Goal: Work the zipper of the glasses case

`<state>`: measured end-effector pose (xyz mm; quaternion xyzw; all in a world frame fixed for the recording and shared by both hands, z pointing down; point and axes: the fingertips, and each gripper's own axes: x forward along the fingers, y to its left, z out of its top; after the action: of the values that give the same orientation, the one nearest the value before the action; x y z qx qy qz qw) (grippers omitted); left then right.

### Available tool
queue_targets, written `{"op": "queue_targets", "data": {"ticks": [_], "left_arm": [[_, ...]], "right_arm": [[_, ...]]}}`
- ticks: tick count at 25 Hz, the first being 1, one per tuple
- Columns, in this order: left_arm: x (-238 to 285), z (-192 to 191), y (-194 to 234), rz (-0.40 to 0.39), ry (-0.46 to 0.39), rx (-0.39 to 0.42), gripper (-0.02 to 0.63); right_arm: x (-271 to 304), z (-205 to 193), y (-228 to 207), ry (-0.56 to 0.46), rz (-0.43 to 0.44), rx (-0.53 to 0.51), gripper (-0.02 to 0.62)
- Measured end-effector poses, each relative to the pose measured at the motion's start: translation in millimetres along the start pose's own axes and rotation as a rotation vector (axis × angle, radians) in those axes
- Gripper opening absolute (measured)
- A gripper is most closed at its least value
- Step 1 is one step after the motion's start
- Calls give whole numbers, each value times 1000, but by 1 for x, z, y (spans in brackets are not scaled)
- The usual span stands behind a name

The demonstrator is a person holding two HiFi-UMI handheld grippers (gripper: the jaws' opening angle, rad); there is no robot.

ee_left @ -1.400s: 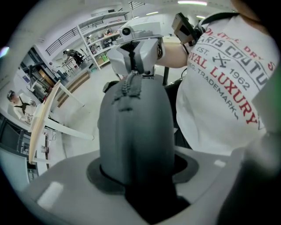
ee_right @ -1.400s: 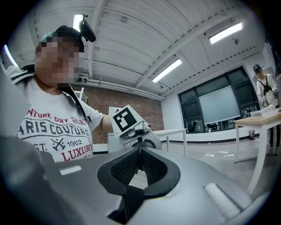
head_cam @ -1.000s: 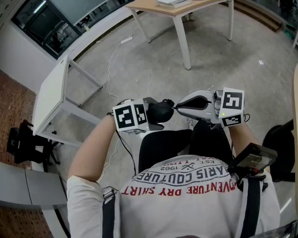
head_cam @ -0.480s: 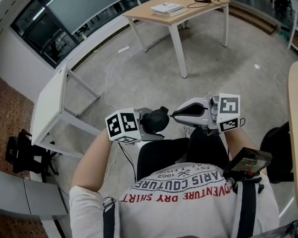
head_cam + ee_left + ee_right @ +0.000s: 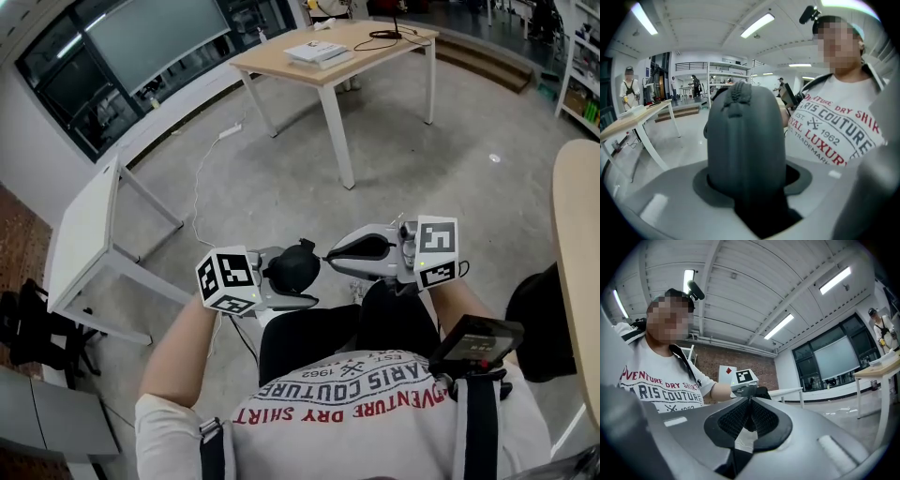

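Note:
A dark grey glasses case point(image 5: 292, 267) is held up in front of the person's chest, clamped in my left gripper point(image 5: 279, 284). In the left gripper view the case point(image 5: 745, 140) stands upright between the jaws and its zipper point(image 5: 737, 96) runs over the rounded top. My right gripper point(image 5: 327, 256) comes in from the right with its tips at the case's right edge. In the right gripper view its pads point(image 5: 736, 420) meet at the tips, pinching a thin dark zipper pull, with the case point(image 5: 762, 393) just beyond them.
Below is concrete floor. A wooden table point(image 5: 281, 64) with a book stands far ahead, and a white table point(image 5: 80, 234) is at the left. A rounded wooden tabletop edge point(image 5: 574, 253) is at the right. A person stands far off point(image 5: 630, 89).
The head view has tilted up and shows more of the room. Both grippers and the case sit lower and further left in it, and their hold on the case is unchanged.

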<state>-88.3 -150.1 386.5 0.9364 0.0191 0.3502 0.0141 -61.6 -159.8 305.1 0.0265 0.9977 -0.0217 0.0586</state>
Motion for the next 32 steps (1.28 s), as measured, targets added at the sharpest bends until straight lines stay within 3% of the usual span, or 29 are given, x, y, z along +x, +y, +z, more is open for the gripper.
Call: {"op": "queue_targets", "data": {"ticks": [21,32], "left_arm": [[-27,62,2,-59,-480,-178,247],[-32,69,4,-78,-583,-223,247]], "right_arm": [[3,15,-3,-54,-10,6,20],[4,14,-2,-58,2,18,18]]}}
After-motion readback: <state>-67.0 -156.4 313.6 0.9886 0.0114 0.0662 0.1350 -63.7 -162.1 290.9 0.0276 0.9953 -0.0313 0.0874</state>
